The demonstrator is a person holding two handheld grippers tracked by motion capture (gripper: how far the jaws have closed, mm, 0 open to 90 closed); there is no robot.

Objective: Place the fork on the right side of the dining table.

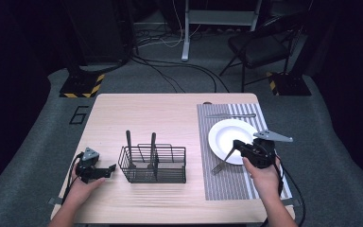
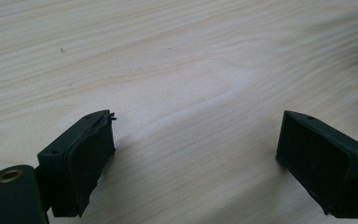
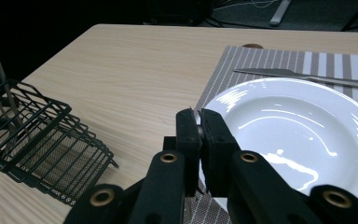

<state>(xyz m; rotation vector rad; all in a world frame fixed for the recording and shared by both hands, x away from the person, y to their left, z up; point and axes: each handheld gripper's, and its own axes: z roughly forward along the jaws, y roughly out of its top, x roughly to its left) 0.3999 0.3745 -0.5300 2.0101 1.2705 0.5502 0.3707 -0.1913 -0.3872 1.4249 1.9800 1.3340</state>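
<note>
Wire basket (image 1: 153,164) on desk (image 1: 170,113), near front edge, left of centre; two utensils (image 1: 128,142) upright inside. Placemat (image 1: 227,184) along right edge. Plate (image 1: 230,134) on placemat, mid-depth. Knife (image 1: 230,115) on placemat behind plate. Fork (image 1: 223,161) at plate's front-left, held by right gripper (image 1: 238,147). Left gripper (image 1: 106,171) near front-left corner, just left of basket.

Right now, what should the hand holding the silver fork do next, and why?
Probably lower the silver metal fork flat onto the grey striped placemat, then open. The right gripper is shut on its handle, and its tines are already low at the mat, beside the round white plate.
</note>
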